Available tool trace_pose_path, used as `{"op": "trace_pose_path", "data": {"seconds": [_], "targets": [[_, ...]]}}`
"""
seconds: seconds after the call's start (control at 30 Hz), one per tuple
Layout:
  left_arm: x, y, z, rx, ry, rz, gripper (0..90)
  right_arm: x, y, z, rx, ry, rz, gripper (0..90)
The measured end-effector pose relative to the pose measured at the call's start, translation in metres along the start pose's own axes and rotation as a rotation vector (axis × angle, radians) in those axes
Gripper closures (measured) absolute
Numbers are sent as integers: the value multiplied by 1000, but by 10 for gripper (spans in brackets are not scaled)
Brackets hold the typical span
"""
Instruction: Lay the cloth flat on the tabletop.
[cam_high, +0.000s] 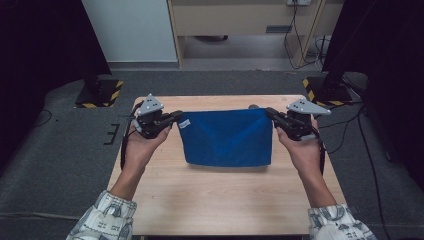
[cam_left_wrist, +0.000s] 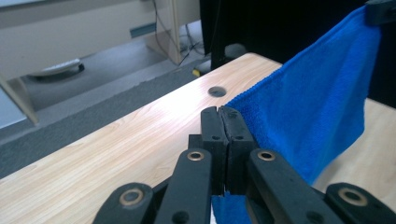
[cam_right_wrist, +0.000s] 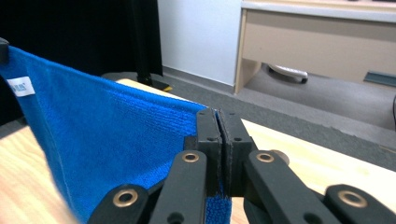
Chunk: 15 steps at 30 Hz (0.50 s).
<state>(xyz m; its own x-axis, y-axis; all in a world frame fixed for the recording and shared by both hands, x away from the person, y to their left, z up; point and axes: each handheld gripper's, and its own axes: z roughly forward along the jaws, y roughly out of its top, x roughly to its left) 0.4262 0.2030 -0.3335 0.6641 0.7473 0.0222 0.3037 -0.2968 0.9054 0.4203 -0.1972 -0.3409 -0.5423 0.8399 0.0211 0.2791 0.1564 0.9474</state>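
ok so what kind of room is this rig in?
Likely a lab or office set up for recording: a small wooden table on grey carpet, black curtains at both sides, stand bases with hazard tape, and a desk with loose cables behind.

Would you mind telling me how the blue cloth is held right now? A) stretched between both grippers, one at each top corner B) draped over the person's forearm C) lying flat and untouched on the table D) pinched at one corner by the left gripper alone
A: the left gripper and right gripper each clamp a top corner of the blue cloth, which hangs stretched between them.
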Motion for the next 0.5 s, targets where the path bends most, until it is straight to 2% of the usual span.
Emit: {"op": "trace_pose_path", "data": {"seconds": [0.07,0.17,0.23,0.43,0.5], "targets": [[5,-2,10,11,6,4,891,-4,-4,9,11,-12,4,882],[13,-6,27,25,8,-18,891,-12,-11,25,46,-36,9,882],[17,-7,37,36,16,-19,891,-17,-15,35,60,-48,18,882],[32,-6,59,58,41,-37,891,-29,-23,61,82,-56,46,882],[37,-6,66,76,51,-30,891,-33,-24,69,92,-61,45,881]]}}
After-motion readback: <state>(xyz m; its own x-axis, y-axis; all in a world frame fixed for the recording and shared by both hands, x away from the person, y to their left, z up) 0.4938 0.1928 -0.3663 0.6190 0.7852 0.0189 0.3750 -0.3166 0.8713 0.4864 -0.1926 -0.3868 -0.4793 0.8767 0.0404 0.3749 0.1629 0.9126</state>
